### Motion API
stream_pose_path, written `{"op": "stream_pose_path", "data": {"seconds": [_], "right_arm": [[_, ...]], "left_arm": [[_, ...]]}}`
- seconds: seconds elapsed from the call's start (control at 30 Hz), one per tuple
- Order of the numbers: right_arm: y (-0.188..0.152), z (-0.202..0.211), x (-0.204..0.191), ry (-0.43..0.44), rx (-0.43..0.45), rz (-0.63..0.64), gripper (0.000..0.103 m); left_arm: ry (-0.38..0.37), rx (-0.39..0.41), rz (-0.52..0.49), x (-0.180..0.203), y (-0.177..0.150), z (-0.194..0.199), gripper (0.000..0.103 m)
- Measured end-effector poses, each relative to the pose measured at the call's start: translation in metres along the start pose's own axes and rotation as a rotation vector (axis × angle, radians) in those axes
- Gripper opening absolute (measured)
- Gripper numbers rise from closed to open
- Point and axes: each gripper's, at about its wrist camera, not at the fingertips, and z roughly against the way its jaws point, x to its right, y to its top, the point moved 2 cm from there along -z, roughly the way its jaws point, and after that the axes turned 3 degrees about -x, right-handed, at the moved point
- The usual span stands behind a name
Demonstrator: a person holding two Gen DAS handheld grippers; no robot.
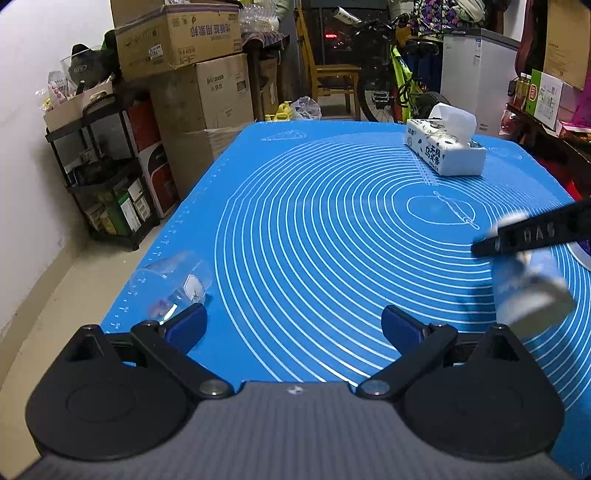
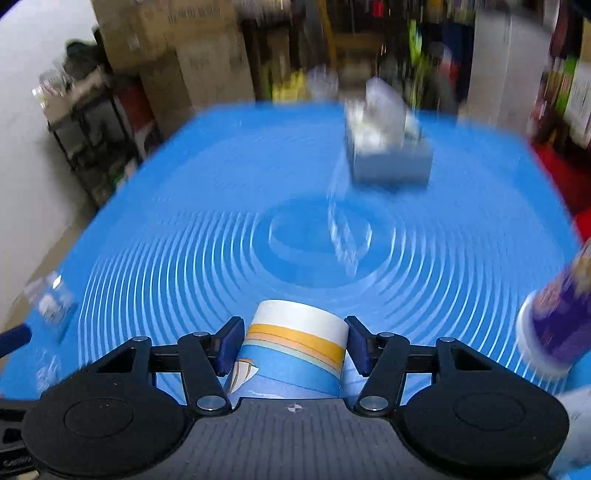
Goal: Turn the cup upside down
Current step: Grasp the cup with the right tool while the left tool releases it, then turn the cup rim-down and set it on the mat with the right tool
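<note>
Right gripper [image 2: 295, 349] clamped on paper cup [image 2: 291, 350], lifted over blue mat [image 2: 184, 221], view blurred. Left gripper [image 1: 293, 326] wide apart, empty. Risks: thin wall crushing or slipping mid-turn; clipping purple can [image 2: 557, 325] just right.

Readable in the left wrist view only: "inwaxss" on a cardboard box [image 1: 221, 88]; Chinese characters "无染" and "白求香" on the tissue pack [image 1: 445, 149]; "HAS" on a black arm [image 1: 535, 232]. Upside-down Chinese print on the top box [image 1: 184, 35], unclear.
</note>
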Motion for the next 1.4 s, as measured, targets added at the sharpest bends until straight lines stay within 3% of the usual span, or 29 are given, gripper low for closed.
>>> {"op": "stream_pose_path", "data": {"seconds": [0.13,0.2,0.37,0.8,1.03,1.27,1.4], "right_arm": [[-0.023,0.018,-0.01,-0.107,0.335,0.12,0.063],[-0.041,0.014,-0.015,-0.14,0.382,0.192,0.063],[-0.068,0.013,-0.016,-0.152,0.405,0.249,0.063],[-0.083,0.051,-0.016,-0.14,0.27,0.211,0.061],[-0.091,0.056,-0.011,-0.128,0.251,0.202,0.06],[-0.092,0.074,-0.007,-0.147,0.247,0.201,0.077],[-0.1,0.1,0.003,-0.116,0.234,0.167,0.081]], "left_arm": [[0.006,0.006,0.021,0.0,0.0,-0.001,0.1],[0.005,0.003,0.031,0.0,-0.002,-0.002,0.1],[0.01,-0.001,0.018,0.003,-0.007,-0.005,0.1],[-0.022,0.0,0.007,0.016,-0.014,0.001,0.1],[-0.027,-0.001,-0.007,0.022,-0.02,0.009,0.1],[-0.025,0.014,-0.022,0.029,-0.021,0.021,0.1],[-0.041,0.027,-0.022,0.035,-0.025,0.033,0.1]]}}
